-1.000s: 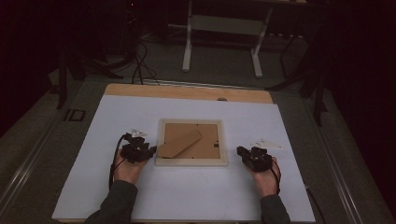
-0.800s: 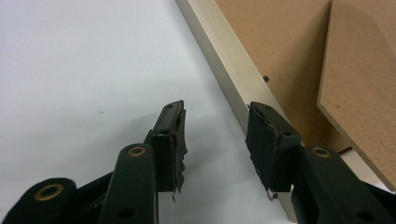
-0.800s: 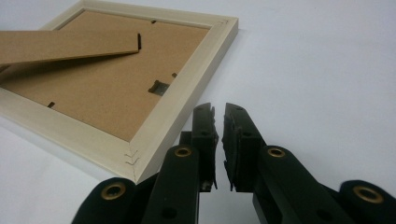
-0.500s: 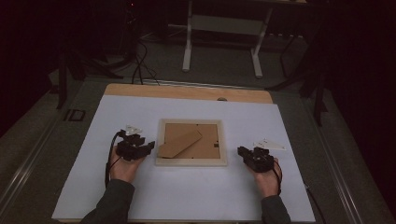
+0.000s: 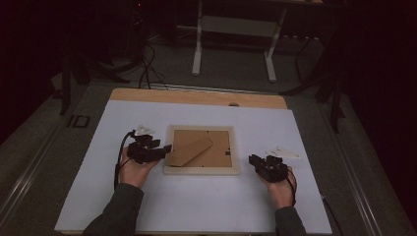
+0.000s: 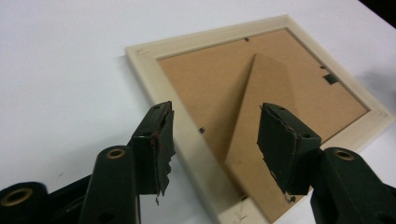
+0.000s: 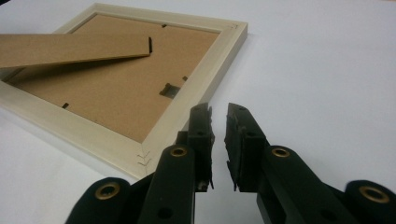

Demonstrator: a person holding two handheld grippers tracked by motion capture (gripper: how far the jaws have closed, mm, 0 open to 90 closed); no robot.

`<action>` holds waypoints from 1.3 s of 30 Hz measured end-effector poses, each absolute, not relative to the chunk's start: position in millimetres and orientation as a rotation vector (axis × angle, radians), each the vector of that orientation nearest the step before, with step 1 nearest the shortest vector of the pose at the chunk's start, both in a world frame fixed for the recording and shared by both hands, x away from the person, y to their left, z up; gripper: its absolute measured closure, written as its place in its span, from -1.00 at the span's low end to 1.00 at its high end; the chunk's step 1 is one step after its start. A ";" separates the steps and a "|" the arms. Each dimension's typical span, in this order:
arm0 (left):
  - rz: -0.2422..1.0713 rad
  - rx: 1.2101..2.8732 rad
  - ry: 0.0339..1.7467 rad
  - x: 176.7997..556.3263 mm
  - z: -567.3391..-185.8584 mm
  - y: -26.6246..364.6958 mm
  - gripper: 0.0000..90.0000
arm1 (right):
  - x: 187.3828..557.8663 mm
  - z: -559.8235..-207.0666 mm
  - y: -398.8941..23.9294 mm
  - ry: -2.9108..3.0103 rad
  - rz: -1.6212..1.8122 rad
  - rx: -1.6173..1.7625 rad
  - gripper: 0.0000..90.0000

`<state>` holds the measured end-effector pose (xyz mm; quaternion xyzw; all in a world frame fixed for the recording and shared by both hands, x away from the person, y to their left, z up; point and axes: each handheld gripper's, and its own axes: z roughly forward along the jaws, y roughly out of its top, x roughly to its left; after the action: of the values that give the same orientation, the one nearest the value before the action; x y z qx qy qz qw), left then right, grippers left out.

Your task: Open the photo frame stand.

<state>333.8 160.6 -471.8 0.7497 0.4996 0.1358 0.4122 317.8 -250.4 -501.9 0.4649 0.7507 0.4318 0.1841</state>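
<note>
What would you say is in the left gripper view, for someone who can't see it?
A pale wooden picture frame lies face down on a white table, its brown back and fold-out stand showing. The left claw hangs over the frame's near edge; its two black jaws have just been opening, and they are not touching the frame.

table: white top (image 5: 196, 206), bare wood strip at far edge (image 5: 196, 97) | floor: dark cables (image 5: 145, 64) | beyond: white stand legs (image 5: 233, 46)
</note>
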 end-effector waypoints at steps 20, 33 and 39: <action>0.277 1.956 1.167 351.9 -465.4 130.2 -0.05 | 318.1 -502.1 -248.0 2.142 1.219 1.298 0.72; 0.281 2.059 1.101 356.2 -464.0 111.0 -0.06 | 318.1 -502.4 -249.4 2.137 1.217 1.306 0.70; 0.251 2.110 1.076 359.4 -464.8 103.4 -0.15 | 318.0 -503.4 -245.8 2.145 1.211 1.300 0.70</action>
<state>359.4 103.4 -464.8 0.8228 0.4194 0.0979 0.3708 318.0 -245.8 -503.4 0.4594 0.7579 0.4279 0.1774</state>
